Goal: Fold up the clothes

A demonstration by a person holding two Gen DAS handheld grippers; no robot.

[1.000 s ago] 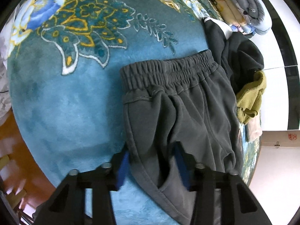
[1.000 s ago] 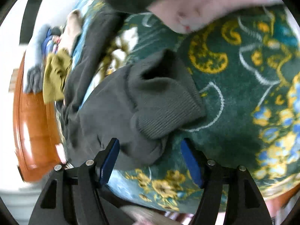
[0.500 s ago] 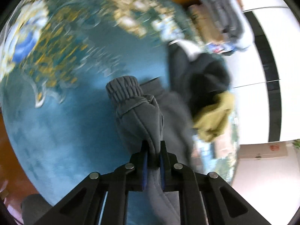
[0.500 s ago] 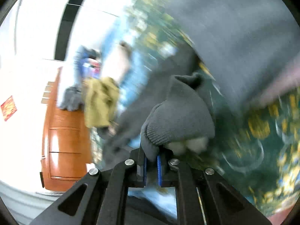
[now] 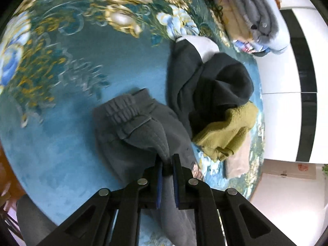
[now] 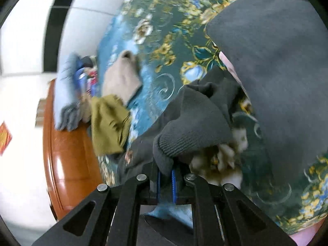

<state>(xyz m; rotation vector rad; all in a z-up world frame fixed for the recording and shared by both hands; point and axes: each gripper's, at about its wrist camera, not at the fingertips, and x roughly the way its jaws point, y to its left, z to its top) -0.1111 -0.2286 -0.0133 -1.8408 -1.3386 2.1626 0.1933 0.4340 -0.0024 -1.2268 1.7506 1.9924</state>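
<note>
Grey sweatpants (image 5: 139, 131) now lifted, bunched.

Sweatpants (image 5: 131, 127) on blanket (image 5: 61, 143), clothes pile (image 5: 215, 94) just right.

Home, likely a bedroom. Work surface is a plush teal floral blanket (image 5: 61, 143) spread flat, looks like a bed cover. Folded stack of bedding (image 5: 256, 16) sits at 1 o'clock in the left wrist view. Loose clothes lie on the blanket: dark garment pile (image 5: 209, 90) and olive knit (image 5: 227, 131) around 3 o'clock. Glossy orange-brown wooden furniture (image 6: 67, 153) at 8 o'clock in the right wrist view. White wall panels with a black stripe (image 5: 305, 94) at 3 o'clock.
</note>
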